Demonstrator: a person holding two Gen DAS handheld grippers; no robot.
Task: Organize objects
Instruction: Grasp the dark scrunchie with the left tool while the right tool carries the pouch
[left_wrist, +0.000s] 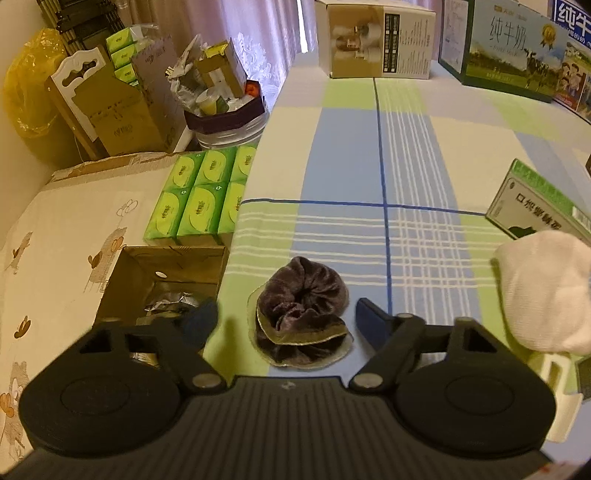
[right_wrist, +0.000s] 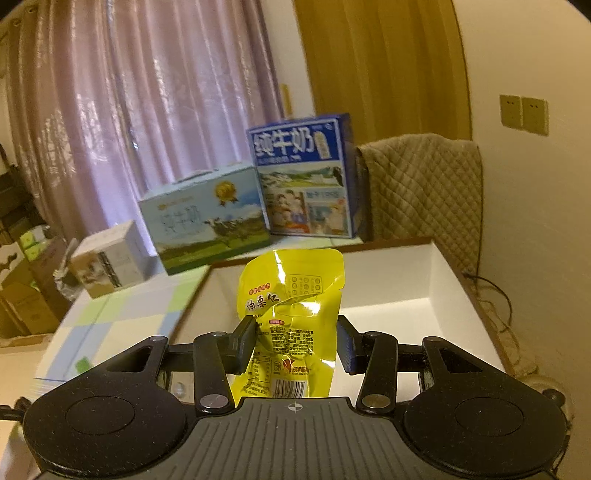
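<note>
One yellow snack packet (right_wrist: 291, 321) clenched in right gripper (right_wrist: 295, 341) over white box (right_wrist: 391, 280); left gripper (left_wrist: 286, 321) gapes around one scrunchie (left_wrist: 301, 317), six o'clock.

The white cloth (left_wrist: 546, 291) and green box (left_wrist: 546, 203) run off the right edge; box print perhaps blurred.

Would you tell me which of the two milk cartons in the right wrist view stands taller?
The dark blue milk carton on the right; the pale blue-green milk carton beside it is lower and wider.
</note>
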